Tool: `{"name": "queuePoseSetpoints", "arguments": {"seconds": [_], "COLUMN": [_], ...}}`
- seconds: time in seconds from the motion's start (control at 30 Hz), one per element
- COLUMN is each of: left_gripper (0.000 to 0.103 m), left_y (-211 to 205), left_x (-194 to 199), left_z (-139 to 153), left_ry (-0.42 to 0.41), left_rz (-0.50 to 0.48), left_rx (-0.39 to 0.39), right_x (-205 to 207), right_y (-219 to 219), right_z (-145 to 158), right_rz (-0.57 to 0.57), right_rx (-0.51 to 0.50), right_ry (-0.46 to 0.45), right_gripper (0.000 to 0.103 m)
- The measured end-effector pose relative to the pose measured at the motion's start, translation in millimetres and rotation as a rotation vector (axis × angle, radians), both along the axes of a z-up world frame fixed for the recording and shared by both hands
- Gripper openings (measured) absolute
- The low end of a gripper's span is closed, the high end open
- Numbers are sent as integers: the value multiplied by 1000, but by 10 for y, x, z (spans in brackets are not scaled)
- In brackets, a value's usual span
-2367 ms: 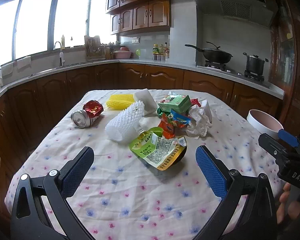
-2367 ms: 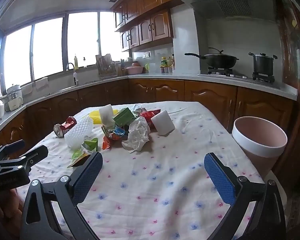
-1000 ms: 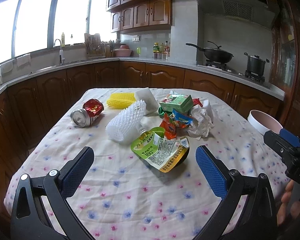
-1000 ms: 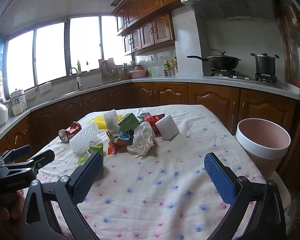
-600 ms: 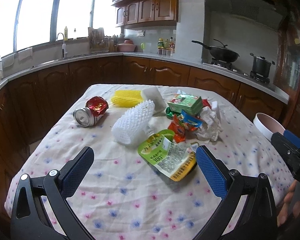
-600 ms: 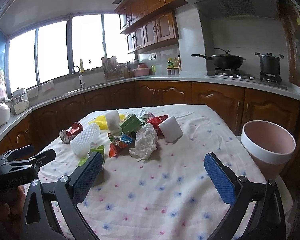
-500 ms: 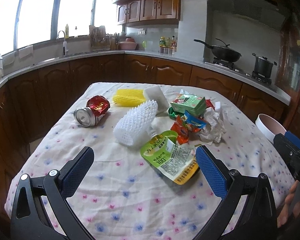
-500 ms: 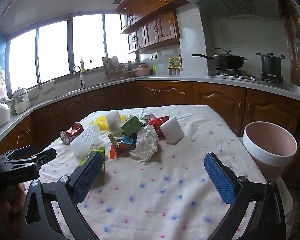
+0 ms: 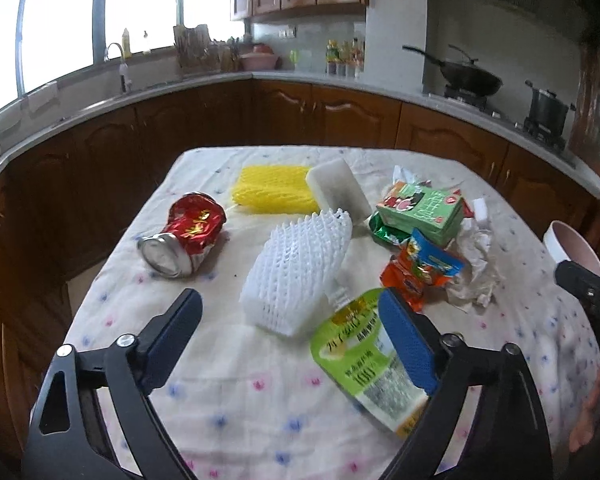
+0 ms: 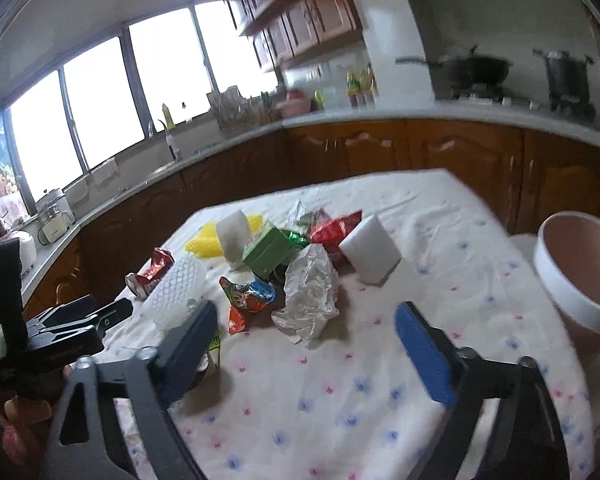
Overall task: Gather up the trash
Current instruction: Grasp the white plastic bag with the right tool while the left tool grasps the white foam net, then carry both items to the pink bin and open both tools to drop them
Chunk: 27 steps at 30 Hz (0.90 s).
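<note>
Trash lies heaped on a flowered tablecloth (image 9: pixel 228 408). My left gripper (image 9: pixel 290 316) is open, its jaws closing, and a white foam net (image 9: pixel 300 268) lies just ahead between its fingers, untouched. A green pouch (image 9: pixel 364 360) lies partly under the right finger. A crushed red can (image 9: pixel 184 240) sits to the left. My right gripper (image 10: pixel 308 320) is open too, its jaws closing, with crumpled white paper (image 10: pixel 310 292) just beyond its tips. Also in the pile are a snack wrapper (image 10: pixel 250 294), a green carton (image 10: pixel 268 254) and a white block (image 10: pixel 370 254).
A pink bin (image 10: pixel 580 272) with a white rim stands off the table's right edge. A yellow foam net (image 9: pixel 272 192) and another white block (image 9: pixel 336 192) lie at the far side. Dark wooden cabinets and a counter ring the table.
Both grippers have moved forward toward the trash pile, which looks larger and nearer. Both pairs of jaws have narrowed. The right view has tilted down and rolled a little.
</note>
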<state>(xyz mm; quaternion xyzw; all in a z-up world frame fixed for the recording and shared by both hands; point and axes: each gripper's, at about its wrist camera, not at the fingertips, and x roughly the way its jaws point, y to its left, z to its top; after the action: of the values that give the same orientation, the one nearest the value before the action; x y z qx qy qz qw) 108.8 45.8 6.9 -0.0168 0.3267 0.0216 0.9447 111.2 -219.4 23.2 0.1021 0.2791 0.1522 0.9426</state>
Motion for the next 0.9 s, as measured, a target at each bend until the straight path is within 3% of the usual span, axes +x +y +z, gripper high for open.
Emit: {"name": "queuePoseSetpoints", "arguments": {"seconds": [0.03,0.13,0.27,0.37,0.43,0.47,0.53,0.7,0.9], "left_gripper": [90,87,79,68,45,40,13,9,8], "left_y": [2,10,16,5,31,45,66,76,-71], "left_x": [69,242,454,560,614,634,649,517,328], "left_z": [-16,-73,-170,-255,-312,-328,-350,-209,175], "left_ry": [15,48,97,139,168,179,194,145,68], "left_rz": [-9,-17,-29,-41,-41,-44,-50,-54,-116], "left_rx": [-1,6,14,15,0,-16,-33,-37,-91], "right_x": [85,293,544,685,763,811,883,809,601], "right_y": [8,31,61,104,145,155,156,158,-9], "right_z": [-31,-122,-220,-283,-341,-388,-437,-361,-185], "right_rz": [1,8,11,19,24,27,38,58,51], "right_rx": [-1,11,20,19,17,19,31,31,71], "right_ry": [27,85,132,169,192,209,224,188,138], "right_gripper": [75,66,61,59,50,47,32,15,15]}}
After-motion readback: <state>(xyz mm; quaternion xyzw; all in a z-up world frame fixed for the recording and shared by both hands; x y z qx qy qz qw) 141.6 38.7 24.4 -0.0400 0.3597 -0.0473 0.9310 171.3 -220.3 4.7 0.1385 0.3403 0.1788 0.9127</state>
